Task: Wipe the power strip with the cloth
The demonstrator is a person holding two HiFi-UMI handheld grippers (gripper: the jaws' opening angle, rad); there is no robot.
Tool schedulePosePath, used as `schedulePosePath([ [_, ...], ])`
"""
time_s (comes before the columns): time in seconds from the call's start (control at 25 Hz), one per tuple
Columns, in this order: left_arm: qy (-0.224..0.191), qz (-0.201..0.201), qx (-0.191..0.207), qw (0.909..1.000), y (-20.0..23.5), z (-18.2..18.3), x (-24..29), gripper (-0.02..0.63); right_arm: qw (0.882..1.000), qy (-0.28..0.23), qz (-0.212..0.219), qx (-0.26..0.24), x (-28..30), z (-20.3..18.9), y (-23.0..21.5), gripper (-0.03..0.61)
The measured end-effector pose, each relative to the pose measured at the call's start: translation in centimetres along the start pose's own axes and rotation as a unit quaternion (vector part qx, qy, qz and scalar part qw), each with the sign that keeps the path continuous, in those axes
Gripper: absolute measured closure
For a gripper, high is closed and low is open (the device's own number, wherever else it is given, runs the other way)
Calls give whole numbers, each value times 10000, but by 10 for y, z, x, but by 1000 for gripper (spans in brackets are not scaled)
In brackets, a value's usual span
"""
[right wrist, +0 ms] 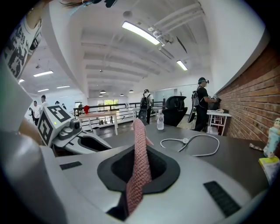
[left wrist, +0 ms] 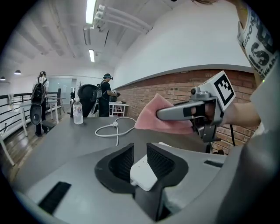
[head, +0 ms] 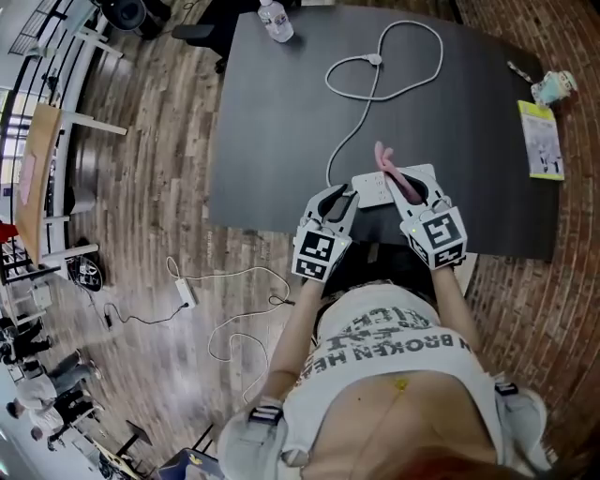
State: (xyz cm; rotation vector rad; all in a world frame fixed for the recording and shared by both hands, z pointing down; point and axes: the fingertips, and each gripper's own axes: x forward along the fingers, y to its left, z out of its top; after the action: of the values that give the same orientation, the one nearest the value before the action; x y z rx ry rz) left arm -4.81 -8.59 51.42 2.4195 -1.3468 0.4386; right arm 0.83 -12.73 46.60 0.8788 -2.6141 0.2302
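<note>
A white rectangular power strip [head: 373, 190] is seen lying at the six o'clock edge of a dark grey table [head: 281, 141]. Its white cable [head: 374, 60] is looped away towards twelve o'clock.

The left gripper [head: 339, 199] is held low over the strip's end on the nine o'clock side. Its jaws are parted only a little, and a corner of the strip is seen in the gap between them. No firm squeeze on it can be made out.

The right gripper [head: 414, 190] is held just beside the left one, at its three o'clock, above the strip's other end. Its jaws are closed on a pink knitted cloth [head: 389, 169]. The cloth is pinched flat between the pads and sticks out past the jaw tips towards eleven o'clock, over the strip.

A clear plastic water bottle [head: 275, 21] is seen at the table's far edge, at eleven o'clock. A yellow-green printed leaflet [head: 542, 141] is laid at the three o'clock edge.
</note>
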Motion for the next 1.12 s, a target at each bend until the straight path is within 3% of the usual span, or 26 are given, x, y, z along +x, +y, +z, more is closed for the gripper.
schedulePosePath([
  [0.2,723,-360,175,9966,-6,-43,24,462,9994,306,85,96,9,-23,-7,561],
  [0.36,1313,-733,448,9876,-18,-83,45,392,9982,555,184,151,18,-43,-11,561],
  [0.64,2222,-729,709,9697,-13,-134,66,337,9929,1081,485,123,45,-75,-6,561],
  [0.84,2356,-779,893,9646,-14,-142,74,333,9866,1420,795,-75,66,-95,10,561],
  [1.12,2261,-994,948,9644,-14,-144,76,333,9745,1885,1188,-260,92,-124,34,561],
])
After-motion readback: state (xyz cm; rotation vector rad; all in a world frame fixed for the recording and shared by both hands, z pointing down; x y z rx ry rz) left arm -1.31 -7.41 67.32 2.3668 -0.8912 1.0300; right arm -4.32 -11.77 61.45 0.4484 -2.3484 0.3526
